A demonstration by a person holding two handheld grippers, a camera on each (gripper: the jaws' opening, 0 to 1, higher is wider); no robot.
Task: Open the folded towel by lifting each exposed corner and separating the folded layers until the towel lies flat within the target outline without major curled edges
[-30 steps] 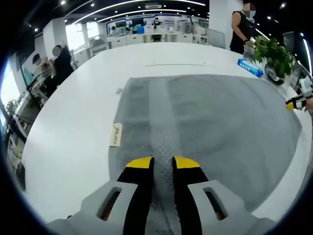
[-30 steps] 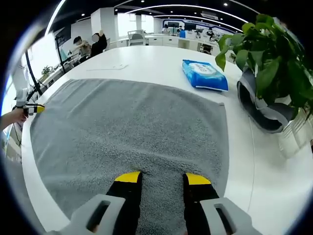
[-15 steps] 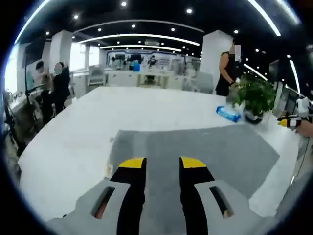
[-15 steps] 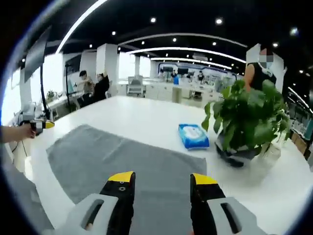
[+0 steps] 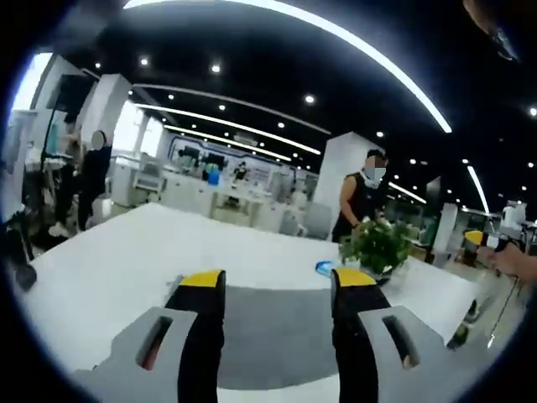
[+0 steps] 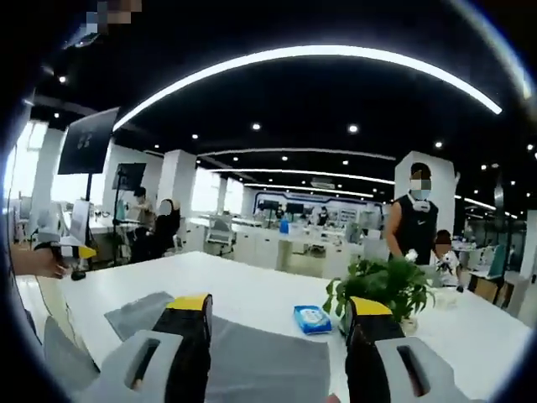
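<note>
The grey towel lies spread flat on the white table, seen low between my left gripper's jaws. Those jaws stand wide apart with nothing in them, raised well above the towel. In the right gripper view the towel also lies flat far below my right gripper, which is open and holds nothing. The other hand-held gripper shows at the left edge, and in the left gripper view the right one shows at the far right.
A potted plant and a blue wipes pack sit on the table beyond the towel's far edge. A person stands behind the plant. Other people sit at desks at the back left.
Both grippers have risen off the towel and tilted up, so the ceiling now shows. Their jaws have opened wider. The towel stays flat on the table.
</note>
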